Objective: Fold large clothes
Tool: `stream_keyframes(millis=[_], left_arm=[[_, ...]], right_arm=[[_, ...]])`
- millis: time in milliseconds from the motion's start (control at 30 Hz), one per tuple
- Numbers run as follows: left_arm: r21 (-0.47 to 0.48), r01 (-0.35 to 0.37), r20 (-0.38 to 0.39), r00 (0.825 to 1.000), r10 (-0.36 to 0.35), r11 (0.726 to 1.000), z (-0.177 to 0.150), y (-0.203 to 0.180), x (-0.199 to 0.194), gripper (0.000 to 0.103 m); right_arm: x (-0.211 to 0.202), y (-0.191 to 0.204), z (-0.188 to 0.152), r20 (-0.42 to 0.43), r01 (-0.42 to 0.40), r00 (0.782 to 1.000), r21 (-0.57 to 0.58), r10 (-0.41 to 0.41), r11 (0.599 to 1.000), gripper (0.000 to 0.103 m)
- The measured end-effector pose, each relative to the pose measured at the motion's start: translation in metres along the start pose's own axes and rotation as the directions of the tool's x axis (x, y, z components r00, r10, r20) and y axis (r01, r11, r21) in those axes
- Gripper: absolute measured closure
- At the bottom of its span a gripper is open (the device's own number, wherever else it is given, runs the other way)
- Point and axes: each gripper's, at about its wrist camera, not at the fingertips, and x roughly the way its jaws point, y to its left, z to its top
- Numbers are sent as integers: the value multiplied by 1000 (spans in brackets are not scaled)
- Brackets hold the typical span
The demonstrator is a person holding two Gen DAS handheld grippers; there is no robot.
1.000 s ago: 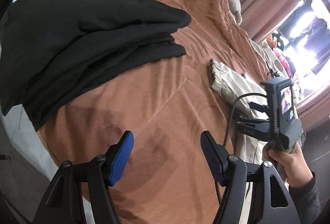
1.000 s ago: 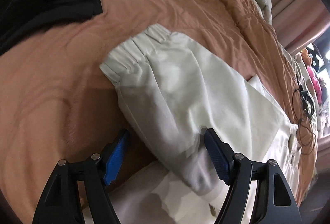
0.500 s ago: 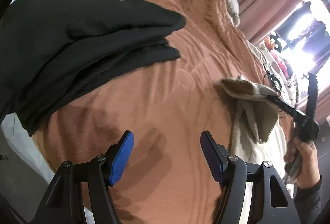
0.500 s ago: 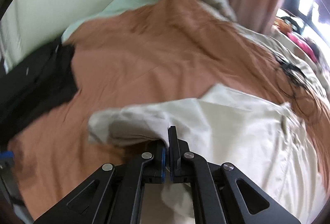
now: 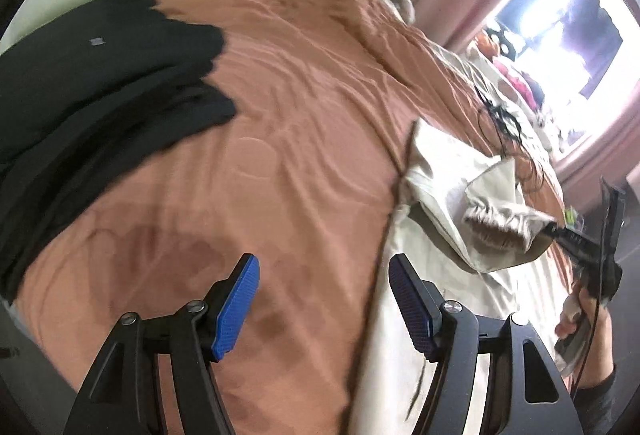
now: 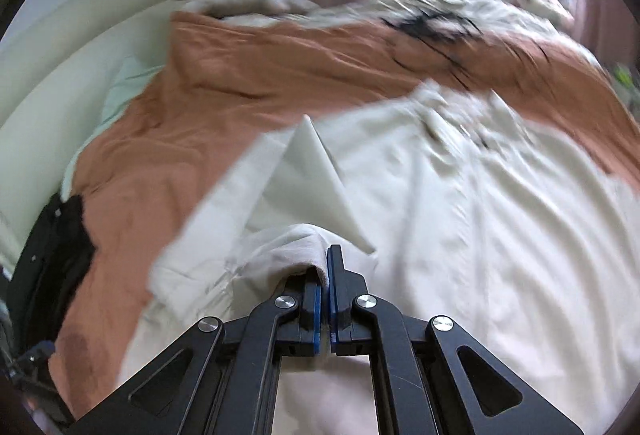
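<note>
We have the right gripper (image 6: pixel 325 267) clamped tight on the gathered cuff of the cream jacket (image 6: pixel 460 227), which lies spread on the rust-coloured bedspread (image 5: pixel 280 139) at the right side of the bed, its sleeve (image 5: pixel 472 203) lifted clear of the body of the garment. Our left gripper (image 5: pixel 324 307) hangs with jaws wide and nothing between them, over the bare bedspread just beside the jacket's near edge. We judge the main risk to be that only a thin pinch of cuff is in the pads, so a quick pull could slip it free or drag the whole jacket askew, since nothing pins the body down. The sleeve could also land twisted instead of flat. A tangle of black cable (image 5: pixel 500 123) lies near the jacket's far edge and might snag. The stack of folded black clothes (image 5: pixel 92 91) sits well apart; its small grey tag (image 5: pixel 97 41) is too small to read, and we see no other writing.
</note>
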Motion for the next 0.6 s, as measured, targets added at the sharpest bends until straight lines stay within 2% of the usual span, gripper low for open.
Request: stream_keyframes(millis=[67,133,167,200,333,467,533,600], left_arm=[[35,-5,-16,1000,5,999,3,-13,13,34],[65,-9,-34,999,11,998,5,-24,26,34],[82,-11,-47,999,15,997,7,-30,34,34],[94,-13,-56,998,18,996,8,-34,41,34],[138,-19,-87,996,31,990,11,-45,63,34],[160,-21,-102,994,38,987,13,-53,78,34],[164,-23,-104,994,40,986,15,-55,81,34],[163,-22,-108,993,40,986,17,-55,82,34]], right_arm=[[13,-21,-13,-69,56,996,27,-54,998,95],[28,-40,-30,-169,99,981,22,-94,995,73],[29,-47,-37,-186,110,977,21,-104,994,49],[28,-54,-46,-192,122,974,15,-117,992,36],[16,-67,-72,-214,100,971,-38,-105,994,33],[-2,-52,-82,-190,89,975,-131,-113,987,33],[-13,-42,-87,-193,67,976,-158,-97,985,33],[-21,-33,-90,-219,13,974,-157,-48,988,33]])
